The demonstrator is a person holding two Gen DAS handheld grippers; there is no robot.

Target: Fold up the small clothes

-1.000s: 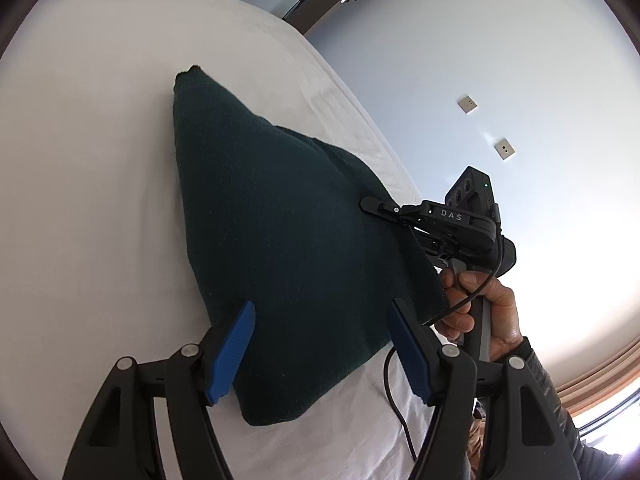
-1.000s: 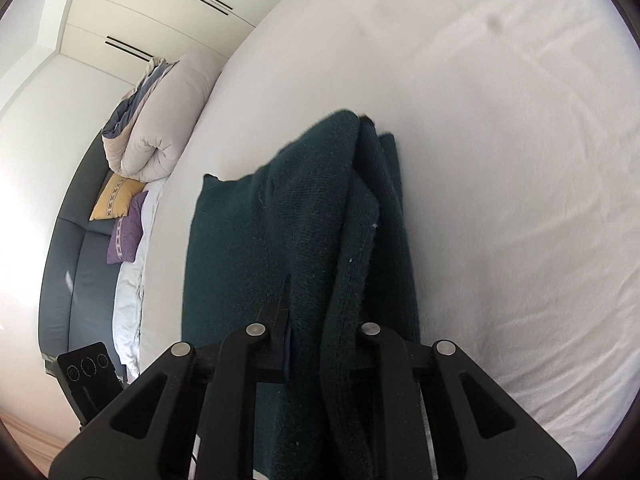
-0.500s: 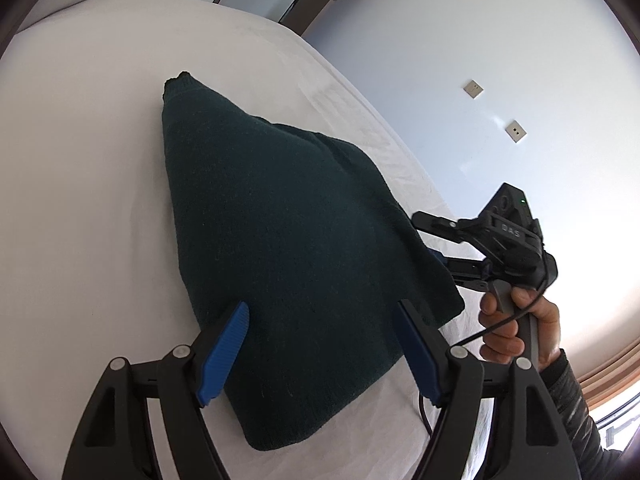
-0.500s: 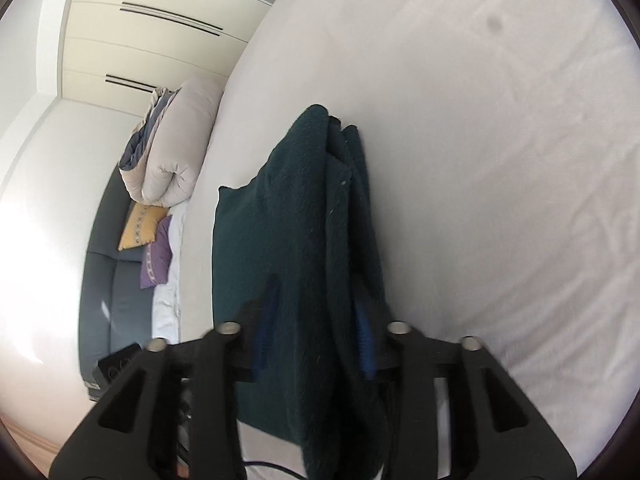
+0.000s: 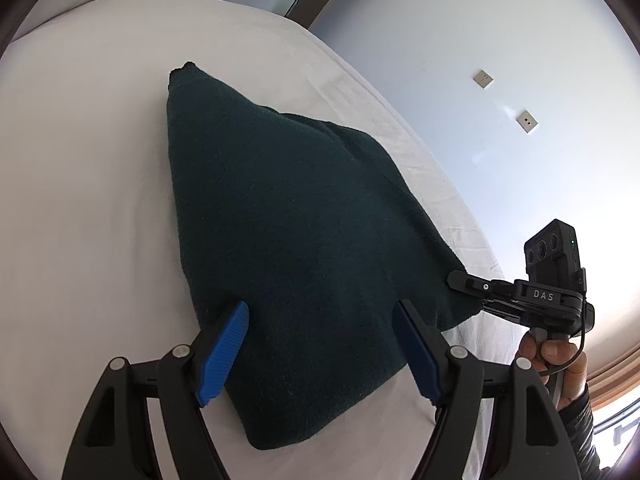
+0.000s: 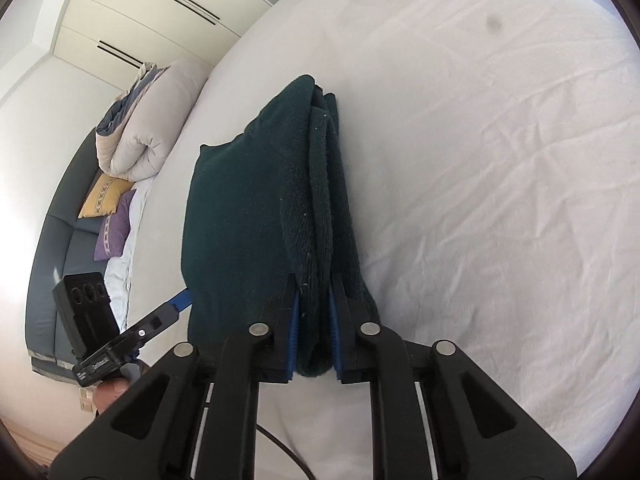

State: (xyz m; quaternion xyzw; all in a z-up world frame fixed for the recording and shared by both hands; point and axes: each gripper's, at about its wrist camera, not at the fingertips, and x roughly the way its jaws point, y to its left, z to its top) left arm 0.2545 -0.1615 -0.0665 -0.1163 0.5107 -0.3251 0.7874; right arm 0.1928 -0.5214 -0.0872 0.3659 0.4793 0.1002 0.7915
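Note:
A dark green folded garment (image 5: 288,248) lies on the white bed sheet (image 5: 80,200). My left gripper (image 5: 320,340) is open and hovers over the garment's near end, holding nothing. My right gripper (image 6: 314,316) is closed on the garment's folded corner (image 6: 316,288); the cloth sits between its blue pads. The right gripper also shows in the left wrist view (image 5: 480,292) at the garment's right corner. The left gripper shows in the right wrist view (image 6: 160,320) to the left of the garment.
A rolled duvet (image 6: 156,120) and yellow and purple cushions (image 6: 108,200) lie on a grey sofa (image 6: 60,248) beyond the bed's edge. Wardrobe doors (image 6: 140,12) stand behind. A pale wall with two outlets (image 5: 526,120) runs along the bed's far side.
My right gripper slid back from the garment's middle to its corner, loosening on the way and now gripping the fold. The left gripper stayed open above the near end.

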